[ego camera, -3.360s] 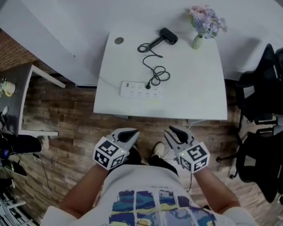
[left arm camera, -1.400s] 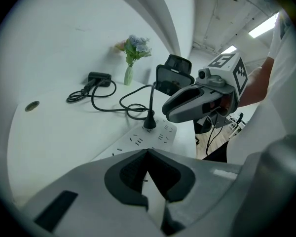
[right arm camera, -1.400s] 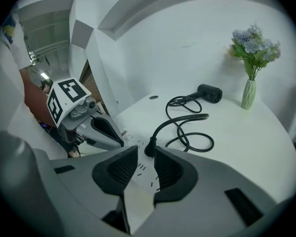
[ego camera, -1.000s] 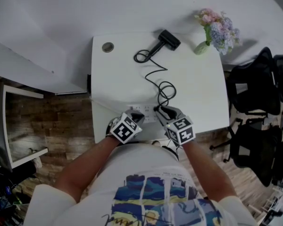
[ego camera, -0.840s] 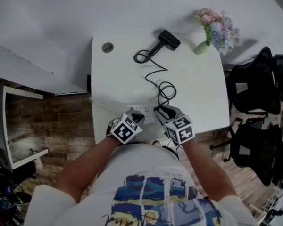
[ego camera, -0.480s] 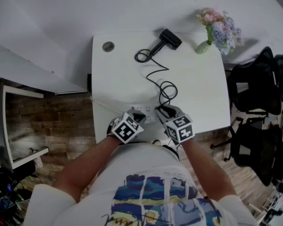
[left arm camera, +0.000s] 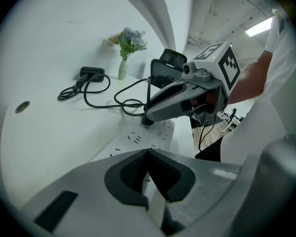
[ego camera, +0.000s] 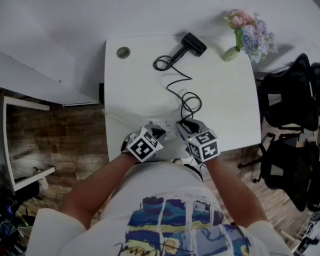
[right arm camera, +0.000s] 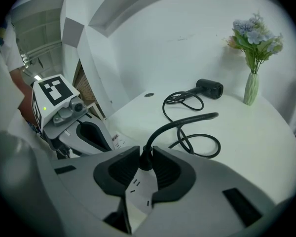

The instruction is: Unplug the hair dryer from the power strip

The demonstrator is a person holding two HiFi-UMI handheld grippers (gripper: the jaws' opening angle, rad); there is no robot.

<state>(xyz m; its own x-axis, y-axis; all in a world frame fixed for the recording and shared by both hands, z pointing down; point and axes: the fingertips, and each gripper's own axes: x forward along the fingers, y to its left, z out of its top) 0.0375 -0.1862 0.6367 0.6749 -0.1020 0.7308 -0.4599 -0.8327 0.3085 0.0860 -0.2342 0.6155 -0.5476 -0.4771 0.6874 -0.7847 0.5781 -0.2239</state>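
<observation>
Two right fingers [right arm camera: 170, 174], just closing, clamp the plug [right arm camera: 146, 161]; left fingers [left arm camera: 128, 174] together over the power strip [left arm camera: 155, 132].

The table [ego camera: 224, 89] bears a dryer [ego camera: 191, 44], its cord [ego camera: 176, 81], a strip [left arm camera: 153, 135] and a vase [ego camera: 230, 53]. Perhaps a grommet [ego camera: 123, 52] marks one corner.

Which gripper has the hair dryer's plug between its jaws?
The right gripper: its jaws have just been closing on the black plug in the power strip. The left gripper is shut with nothing between its jaws.
</observation>
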